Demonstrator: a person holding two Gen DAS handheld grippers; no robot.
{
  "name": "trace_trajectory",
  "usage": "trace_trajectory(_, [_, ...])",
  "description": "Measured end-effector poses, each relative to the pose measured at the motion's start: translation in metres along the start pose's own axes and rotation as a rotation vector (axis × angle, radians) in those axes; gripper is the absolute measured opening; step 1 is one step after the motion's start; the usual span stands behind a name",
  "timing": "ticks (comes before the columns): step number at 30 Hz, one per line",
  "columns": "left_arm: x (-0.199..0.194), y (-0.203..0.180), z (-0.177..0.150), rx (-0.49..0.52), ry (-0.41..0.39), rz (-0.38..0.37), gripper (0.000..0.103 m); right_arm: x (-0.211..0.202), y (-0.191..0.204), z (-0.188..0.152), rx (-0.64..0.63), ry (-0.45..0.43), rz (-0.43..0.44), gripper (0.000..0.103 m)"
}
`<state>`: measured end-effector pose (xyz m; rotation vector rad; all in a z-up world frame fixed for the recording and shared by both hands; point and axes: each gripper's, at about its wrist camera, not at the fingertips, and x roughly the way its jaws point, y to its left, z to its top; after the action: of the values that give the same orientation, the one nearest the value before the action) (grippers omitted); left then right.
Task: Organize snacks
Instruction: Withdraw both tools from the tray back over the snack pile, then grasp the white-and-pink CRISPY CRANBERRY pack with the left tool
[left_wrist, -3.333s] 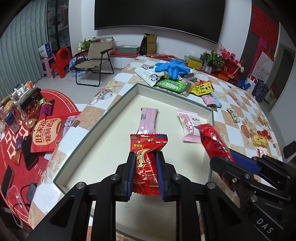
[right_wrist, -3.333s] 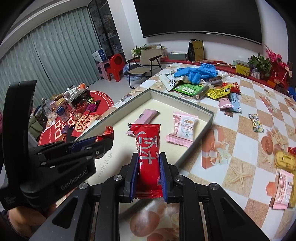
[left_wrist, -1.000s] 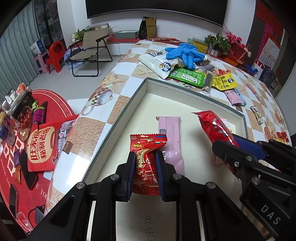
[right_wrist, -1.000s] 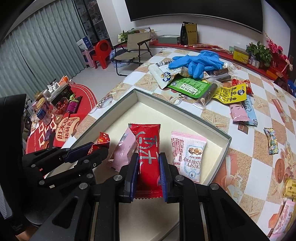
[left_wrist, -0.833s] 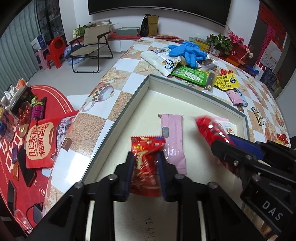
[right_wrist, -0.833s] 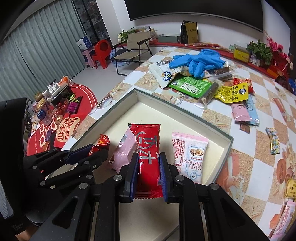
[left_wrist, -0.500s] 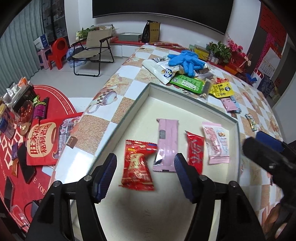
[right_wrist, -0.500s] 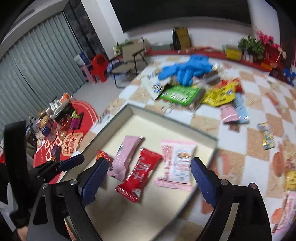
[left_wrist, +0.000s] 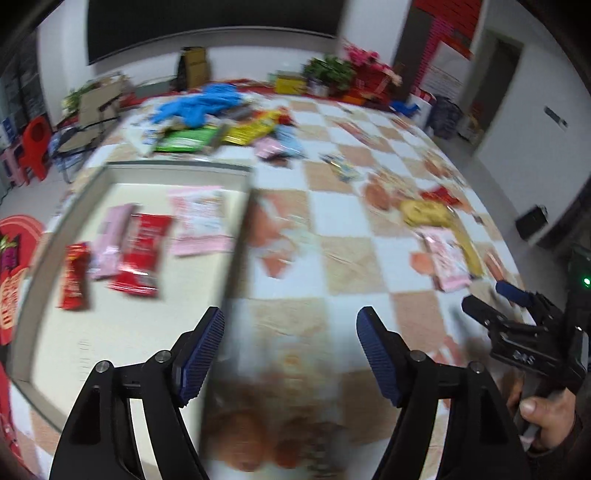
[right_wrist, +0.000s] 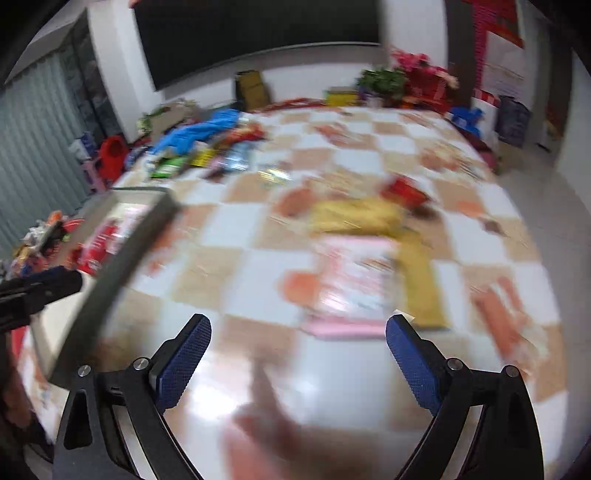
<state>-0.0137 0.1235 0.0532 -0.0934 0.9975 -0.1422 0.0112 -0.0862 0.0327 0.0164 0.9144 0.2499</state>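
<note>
Both views are motion-blurred. The shallow box lies at the left and holds a small red packet, a pink bar, a red bar and a pink-white packet. My left gripper is open and empty over the checkered table, right of the box. My right gripper is open and empty, near a pink packet and a yellow packet. The right gripper also shows in the left wrist view.
Loose snacks lie on the checkered table: pink and yellow packets at the right, a green packet and blue gloves at the back. The box's dark wall stands left of my right gripper.
Both grippers opened and dropped their red packets into the box. Both have since swung right, away from the box, over the open table.
</note>
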Motion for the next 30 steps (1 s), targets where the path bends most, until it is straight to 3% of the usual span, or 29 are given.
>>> trace_trajectory(3, [0.022, -0.042, -0.001, 0.046, 0.044, -0.019, 0.077, -0.003, -0.048, -0.016, 0.011, 0.034, -0.148, 0.096])
trace_trajectory(6, [0.043, -0.078, 0.008, 0.044, 0.078, -0.063, 0.078, -0.002, -0.078, -0.023, 0.032, 0.059, -0.227, 0.097])
trace_trajectory(7, [0.052, -0.089, 0.013, 0.037, 0.089, -0.076, 0.078, 0.000, -0.082, -0.025, 0.039, 0.067, -0.229, 0.103])
trace_trajectory(19, [0.120, -0.164, 0.066, 0.085, 0.145, -0.030, 0.082, 0.002, -0.085, -0.030, 0.048, 0.045, -0.204, 0.103])
trace_trajectory(21, [0.123, -0.165, 0.065, 0.109, 0.108, 0.023, 0.075, 0.002, -0.085, -0.030, 0.048, 0.045, -0.204, 0.103])
trace_trajectory(22, [0.122, -0.165, 0.064, 0.132, 0.090, 0.042, 0.066, 0.002, -0.085, -0.030, 0.048, 0.045, -0.204, 0.103])
trace_trajectory(25, [0.114, -0.153, 0.057, 0.159, 0.066, 0.041, 0.047, 0.002, -0.085, -0.030, 0.048, 0.045, -0.204, 0.103])
trace_trajectory(30, [0.093, -0.117, 0.029, 0.158, 0.008, 0.061, 0.046, 0.003, -0.085, -0.029, 0.048, 0.046, -0.208, 0.103])
